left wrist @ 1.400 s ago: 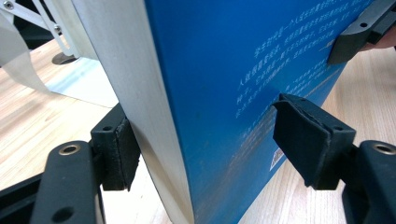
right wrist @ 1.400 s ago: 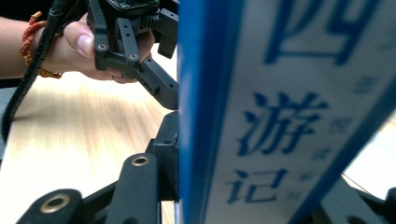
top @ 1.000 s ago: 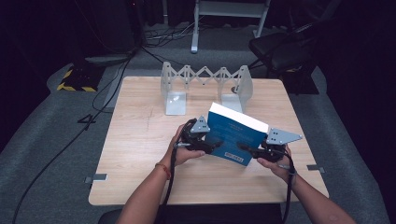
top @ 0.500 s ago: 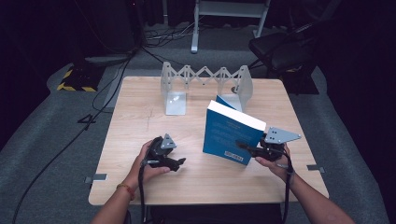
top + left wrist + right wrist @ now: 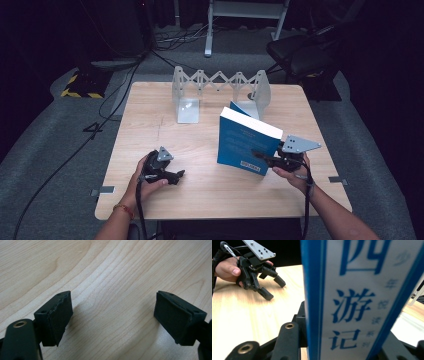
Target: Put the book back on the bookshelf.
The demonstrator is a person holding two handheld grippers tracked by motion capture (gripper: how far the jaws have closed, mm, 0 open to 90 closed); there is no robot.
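Observation:
A blue book with a white top edge (image 5: 244,142) stands tilted on its lower edge at the table's right middle. My right gripper (image 5: 258,155) is shut on its lower right part, and in the right gripper view the white and blue spine (image 5: 352,297) sits between the jaws. My left gripper (image 5: 179,175) rests low over the front left of the table, well apart from the book. Its jaws have just been opening and stand open, with bare wood between the pads (image 5: 112,312). The right gripper view also shows the left gripper (image 5: 273,287) farther off.
A grey metal expanding book rack (image 5: 220,85) stands at the back middle of the wooden table (image 5: 150,125). Another blue book (image 5: 241,109) leans inside it near its right end plate. Cables and a chair lie on the dark floor beyond.
My left gripper has let go of the book's left side and moved left and down to the table's front left. The right gripper keeps the book where it was.

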